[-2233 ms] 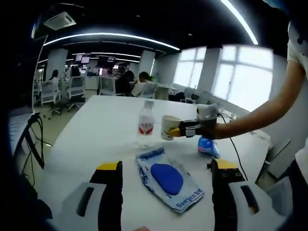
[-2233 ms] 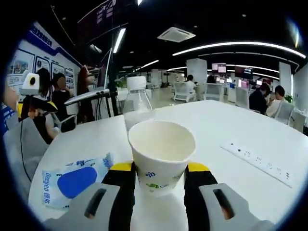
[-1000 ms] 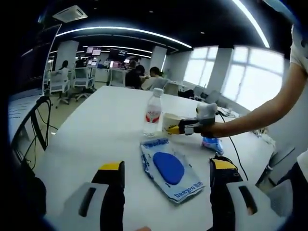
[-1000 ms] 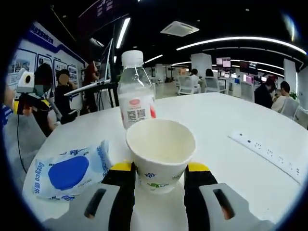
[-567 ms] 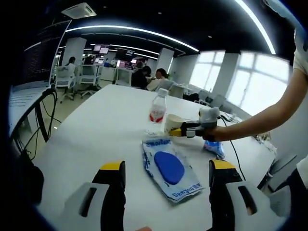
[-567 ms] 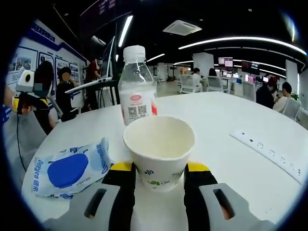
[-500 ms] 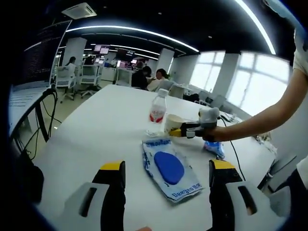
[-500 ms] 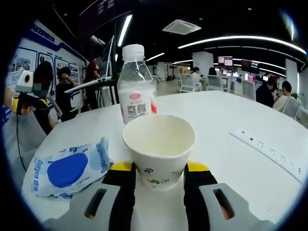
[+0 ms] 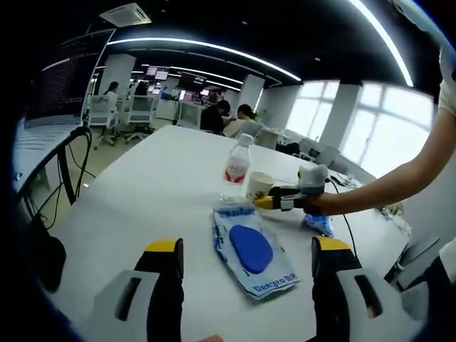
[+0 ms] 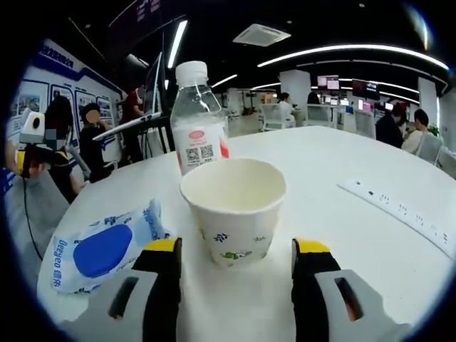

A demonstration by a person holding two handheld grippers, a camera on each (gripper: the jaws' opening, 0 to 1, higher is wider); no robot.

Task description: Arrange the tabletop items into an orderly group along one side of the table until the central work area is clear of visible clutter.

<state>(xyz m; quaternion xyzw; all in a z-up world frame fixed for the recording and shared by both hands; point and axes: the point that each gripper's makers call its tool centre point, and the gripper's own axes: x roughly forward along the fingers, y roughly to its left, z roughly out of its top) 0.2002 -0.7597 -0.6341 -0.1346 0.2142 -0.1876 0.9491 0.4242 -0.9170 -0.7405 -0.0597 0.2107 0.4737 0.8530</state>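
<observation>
A white paper cup (image 10: 234, 210) stands on the white table (image 10: 342, 285) just in front of a clear water bottle (image 10: 199, 128) with a red label. My right gripper (image 10: 237, 247) is open, its jaws standing either side of the cup with gaps. In the left gripper view the right gripper (image 9: 279, 201) reaches in from the right to the cup (image 9: 258, 184) and bottle (image 9: 236, 167). A white-and-blue wipes packet (image 9: 249, 246) lies flat ahead of my open left gripper (image 9: 247, 249), nothing between its jaws. The same packet (image 10: 103, 249) lies left of the cup.
A small blue packet (image 9: 317, 224) lies under the person's forearm (image 9: 385, 182). A white power strip (image 10: 399, 214) runs along the table's right side. A chair frame (image 9: 68, 164) stands at the table's left edge. People sit at desks in the office beyond.
My right gripper's jaws have spread apart and let go of the paper cup, which now stands by the bottle. The left gripper stays open and hardly moves.
</observation>
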